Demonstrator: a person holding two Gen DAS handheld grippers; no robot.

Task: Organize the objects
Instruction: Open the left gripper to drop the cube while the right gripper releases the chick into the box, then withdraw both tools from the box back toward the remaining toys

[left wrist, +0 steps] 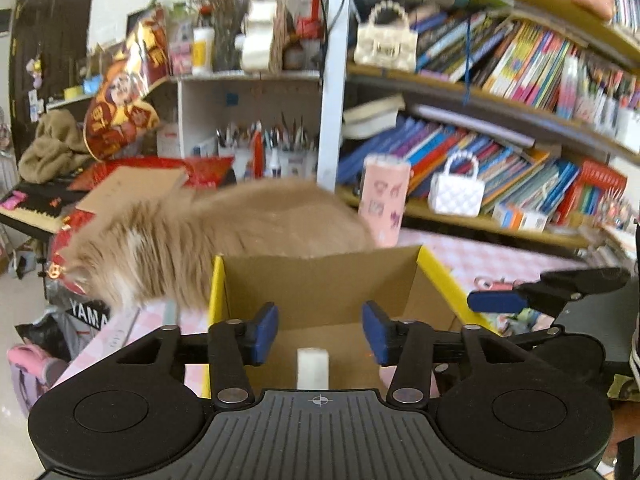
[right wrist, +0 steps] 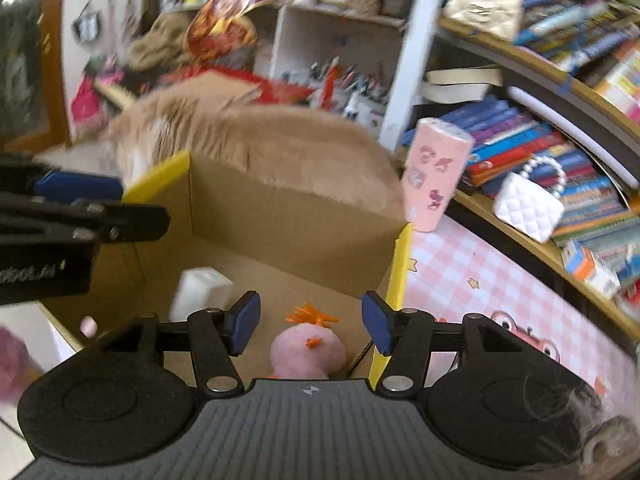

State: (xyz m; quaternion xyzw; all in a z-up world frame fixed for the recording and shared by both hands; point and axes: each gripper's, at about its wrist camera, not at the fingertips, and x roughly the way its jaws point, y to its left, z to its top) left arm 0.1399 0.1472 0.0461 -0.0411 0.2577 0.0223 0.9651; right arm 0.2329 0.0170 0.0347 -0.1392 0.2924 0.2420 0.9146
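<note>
Since the white block (left wrist: 313, 366) and the pink plush toy (right wrist: 306, 354) already lie inside the cardboard box (left wrist: 320, 280) on the table (right wrist: 460, 276), both grippers, left (left wrist: 320, 330) and right (right wrist: 310, 324), fingers parted and empty, are best lifted straight clear, the box walls and the cat (left wrist: 224, 236) behind being avoided

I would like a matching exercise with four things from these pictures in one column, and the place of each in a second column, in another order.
Things:
1. white block
2. pink plush toy
3. pink cup
4. white quilted handbag

Places:
A. on the lower bookshelf, before the books
B. standing on the checked cloth behind the cardboard box
C. in the box, below the right gripper
D. in the box, below the left gripper

Pairs: 1-D, 2-C, 3-B, 4-A
</note>
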